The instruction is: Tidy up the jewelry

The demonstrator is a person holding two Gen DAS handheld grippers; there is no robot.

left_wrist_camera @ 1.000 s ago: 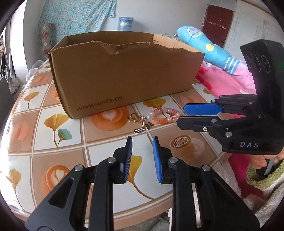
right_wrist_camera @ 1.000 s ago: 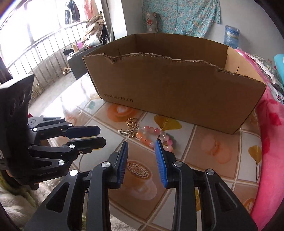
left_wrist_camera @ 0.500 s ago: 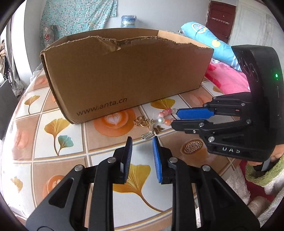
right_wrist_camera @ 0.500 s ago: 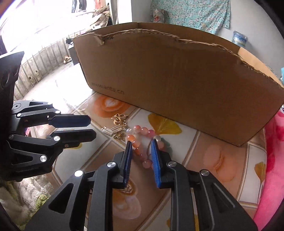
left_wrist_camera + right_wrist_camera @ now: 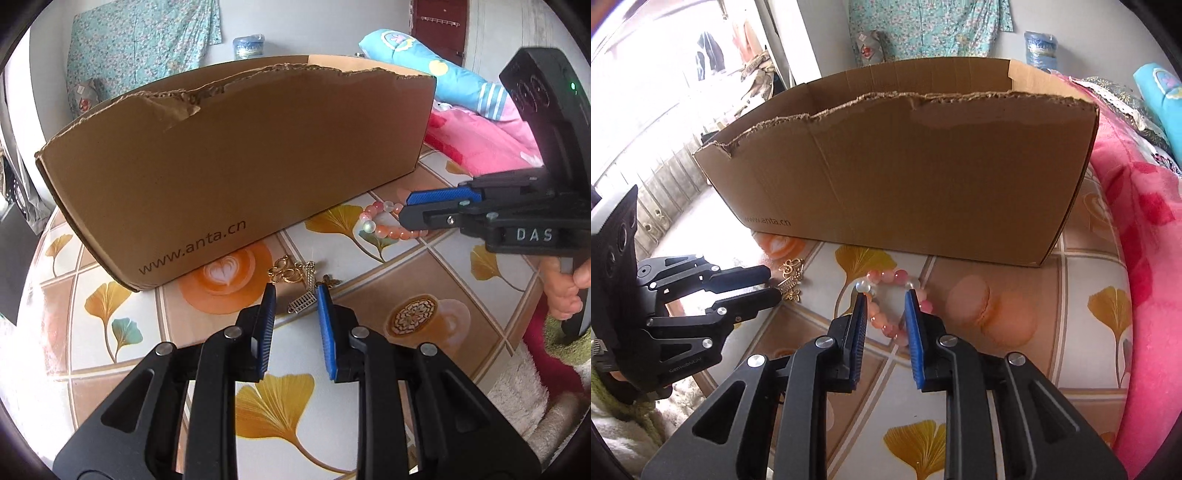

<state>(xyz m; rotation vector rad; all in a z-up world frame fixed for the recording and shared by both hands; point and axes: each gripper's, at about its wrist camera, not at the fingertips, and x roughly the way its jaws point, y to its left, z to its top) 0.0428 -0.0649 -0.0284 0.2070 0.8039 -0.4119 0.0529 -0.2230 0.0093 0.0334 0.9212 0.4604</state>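
Note:
A pink and orange bead bracelet (image 5: 886, 325) lies on the tiled table in front of a brown cardboard box (image 5: 923, 192). My right gripper (image 5: 885, 295) is open with its fingers astride the bracelet, and it shows in the left wrist view (image 5: 404, 207) over the bracelet (image 5: 384, 225). Small gold and silver trinkets (image 5: 299, 284) lie left of the bracelet, also seen in the right wrist view (image 5: 790, 277). My left gripper (image 5: 294, 291) is open, fingers either side of the silver piece (image 5: 303, 303). The box (image 5: 240, 162) stands just behind.
The table (image 5: 424, 317) has a ginkgo leaf and coffee pattern. Pink bedding (image 5: 1145, 258) lies along the table's right edge, with a blue pillow (image 5: 436, 77) beyond. A railing and bright window (image 5: 646, 129) are to the left.
Both grippers moved forward and down toward the jewelry. The right fingers now straddle the bracelet and the left fingers reach the small trinkets. The bracelet has shifted right, away from the trinkets.

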